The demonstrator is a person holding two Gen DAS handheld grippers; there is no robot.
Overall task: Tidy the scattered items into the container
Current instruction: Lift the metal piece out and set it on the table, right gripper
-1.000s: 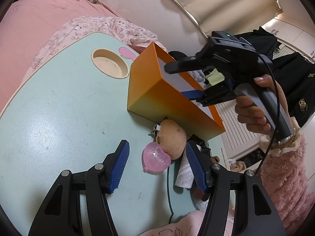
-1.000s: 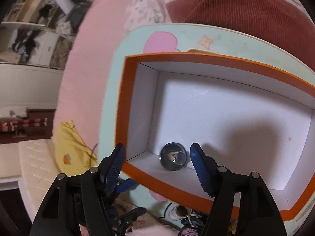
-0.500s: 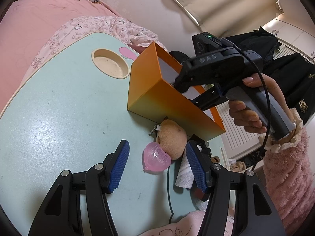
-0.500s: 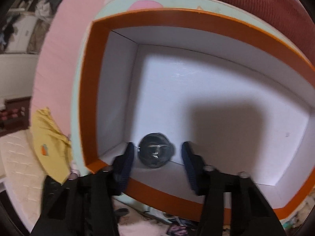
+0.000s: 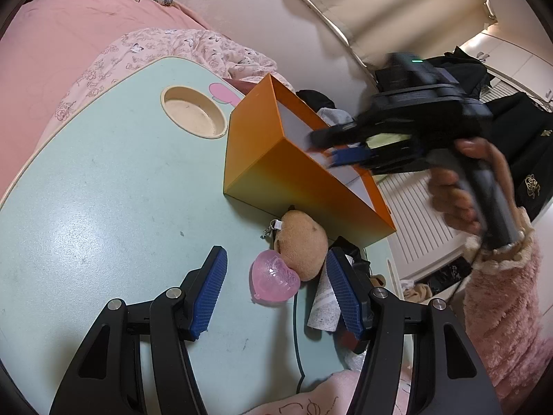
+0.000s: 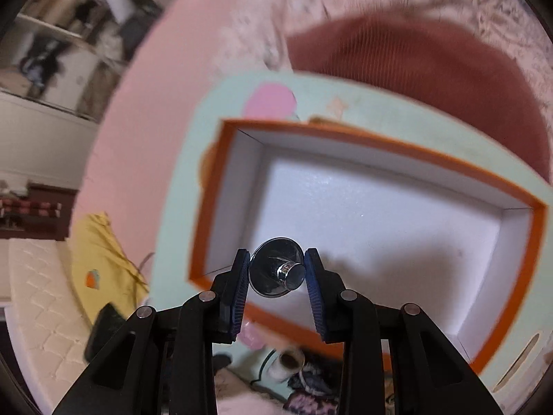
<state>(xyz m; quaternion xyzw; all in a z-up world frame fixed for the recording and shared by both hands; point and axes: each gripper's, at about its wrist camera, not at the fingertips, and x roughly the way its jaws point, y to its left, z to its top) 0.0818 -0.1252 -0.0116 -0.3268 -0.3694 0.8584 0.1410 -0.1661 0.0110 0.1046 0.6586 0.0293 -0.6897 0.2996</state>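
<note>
Pale mint tabletop (image 5: 103,207) with a rounded cream edge and a sunken cup well (image 5: 193,112), ringed by pink bedding – the setting for a tidying task. Task object: a small shiny metal disc with a central knob (image 6: 276,271), held above the near-left corner of the orange box (image 5: 276,173). The right gripper (image 6: 277,271) has its ribbed blue pads on opposite edges of the disc, and its jaws are closing on it. The disc looks hard, smooth and mirror-like, a shape that may slip or pivot between two contact points. For this step a firm, centred grip probably matters most, with the disc kept over the white interior so that a slip ends inside the box. The box is a rigid card rectangle, orange outside and on the rim, matt white within; apart from the held disc it appears empty.

The left gripper (image 5: 276,290) hangs low over the table with jaws parted and nothing between the pads. Ahead of it lie a translucent pink heart-shaped case (image 5: 274,278) touching a tan plush keychain toy (image 5: 300,242) – glossy and moulded against soft and fuzzy. The plush rests against the box's long outer wall. A pale paper roll (image 5: 323,297) and a thin dark cable (image 5: 295,328) lie beside them.
</note>
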